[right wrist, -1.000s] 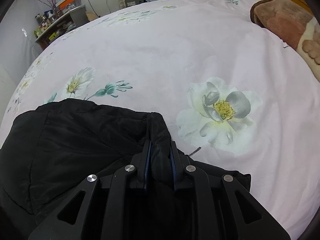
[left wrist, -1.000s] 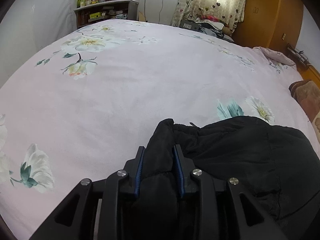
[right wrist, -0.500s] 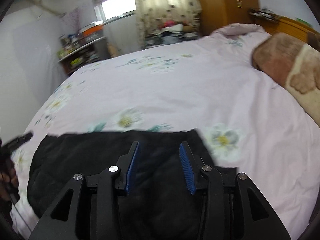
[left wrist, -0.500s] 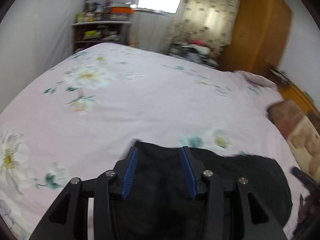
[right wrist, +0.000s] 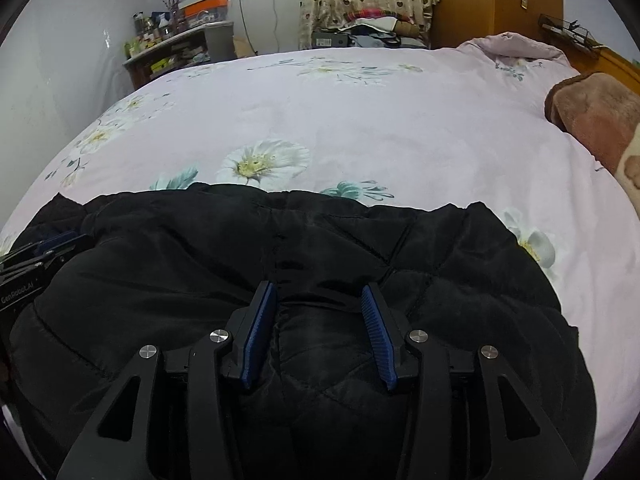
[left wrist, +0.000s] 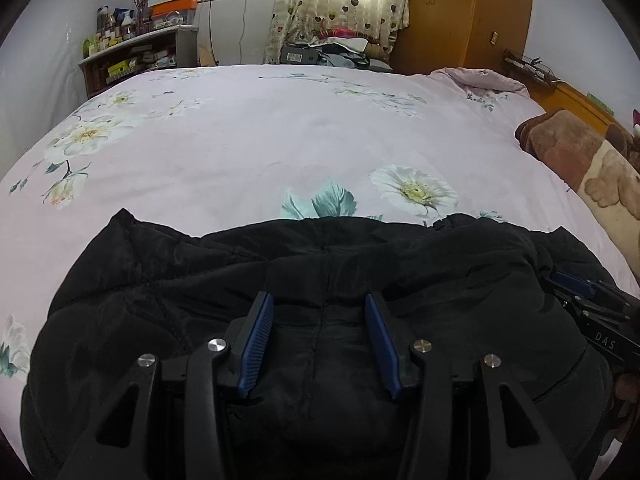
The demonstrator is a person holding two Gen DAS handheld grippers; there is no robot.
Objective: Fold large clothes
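- your left gripper (left wrist: 318, 314) sits at the bottom centre of its frame with its jaws spread wide — nothing is pinched between the blue pads (left wrist: 256, 340), only black fabric lying below them.
- your right gripper (right wrist: 318, 304) is the same in its own view: jaws wide apart, hovering over the cloth, gripping nothing.
- the black quilted jacket (left wrist: 360, 272) fills the lower half of both frames, bunched in a low heap on the pink floral bedspread (left wrist: 260, 140), its far edge running across the middle of the picture.
- in the left view the right gripper shows at the right edge, just beside the jacket; whether it touches the fabric there you can't tell.
- a brown blanket (left wrist: 572, 160) lies at the right edge of the frame, well apart from the jacket — a cluttered shelf (left wrist: 136, 56) stands at the upper left.
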